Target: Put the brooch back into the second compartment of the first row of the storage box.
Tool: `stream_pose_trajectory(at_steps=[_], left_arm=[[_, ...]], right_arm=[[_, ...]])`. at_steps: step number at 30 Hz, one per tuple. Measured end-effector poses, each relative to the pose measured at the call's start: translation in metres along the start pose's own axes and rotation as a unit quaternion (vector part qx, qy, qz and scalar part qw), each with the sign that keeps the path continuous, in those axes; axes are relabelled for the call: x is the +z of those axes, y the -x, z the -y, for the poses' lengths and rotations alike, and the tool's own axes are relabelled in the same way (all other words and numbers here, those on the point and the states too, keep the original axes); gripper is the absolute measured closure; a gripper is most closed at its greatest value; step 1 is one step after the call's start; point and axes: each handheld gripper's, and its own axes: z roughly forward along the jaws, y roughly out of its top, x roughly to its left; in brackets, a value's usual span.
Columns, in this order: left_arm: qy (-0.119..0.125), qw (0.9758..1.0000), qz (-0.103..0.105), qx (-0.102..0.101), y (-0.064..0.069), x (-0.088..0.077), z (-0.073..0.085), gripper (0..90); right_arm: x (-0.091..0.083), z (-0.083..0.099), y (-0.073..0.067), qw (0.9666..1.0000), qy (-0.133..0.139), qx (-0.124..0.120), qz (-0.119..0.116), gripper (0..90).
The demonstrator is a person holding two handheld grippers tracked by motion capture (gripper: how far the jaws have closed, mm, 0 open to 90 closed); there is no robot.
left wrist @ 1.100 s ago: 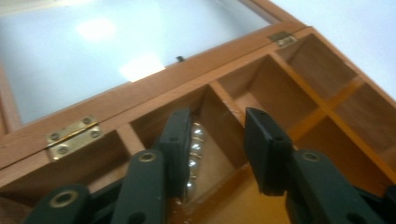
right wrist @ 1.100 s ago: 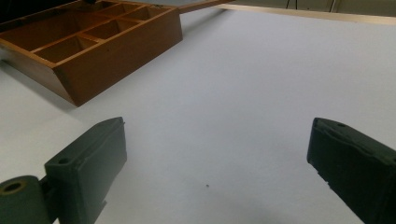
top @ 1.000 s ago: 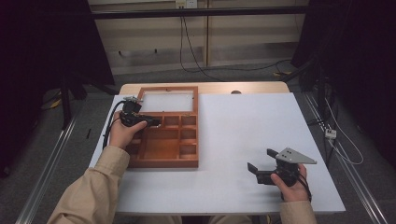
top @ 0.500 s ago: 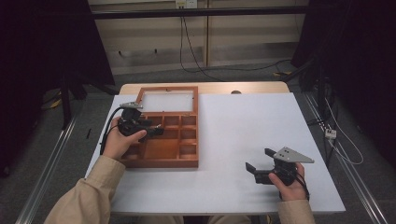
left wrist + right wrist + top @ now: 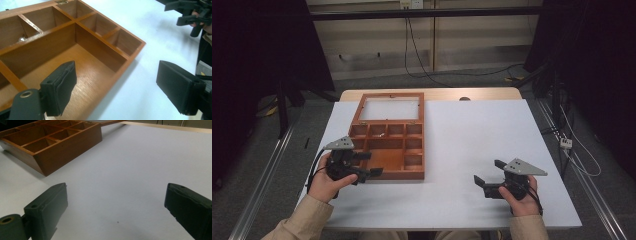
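Left gripper (image 5: 371, 165) at wooden box's (image 5: 414, 150) near-left corner – jaws just opening, wide, empty; right gripper (image 5: 488, 176) wide over table (image 5: 472, 135).

L gripper (image 5: 364, 165) pulled back off box (image 5: 388, 136), fingers opening, empty.

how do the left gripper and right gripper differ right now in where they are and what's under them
The left gripper sits at the near left corner of the wooden box, its jaws over the big compartment and the box's near edge; the right gripper rests apart from the box, over the bare white table. The left jaws have just been opening with nothing between them. Both stand open, hold nothing, and point toward the table's middle.
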Motion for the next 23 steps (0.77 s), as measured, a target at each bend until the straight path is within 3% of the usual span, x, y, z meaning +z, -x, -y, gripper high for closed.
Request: stream_pose_trajectory(at_steps=[3,8,23], left_arm=[[-0.001,1.0,0.007,0.0,0.003,-0.003,0.009,15.5],[-0.005,0.9999,-0.004,0.012,0.005,-0.004,0.02,12.5],[0.002,0.9995,-0.023,0.022,0.003,-0.012,0.027,10.8]], right_arm=[[0.0,0.0,0.0,1.0,0.001,0.001,0.0,4.5],[0.0,0.0,0.0,1.0,-0.001,-0.001,-0.001,4.5],[0.001,0.0,0.0,1.0,-0.001,-0.001,-0.002,4.5]])
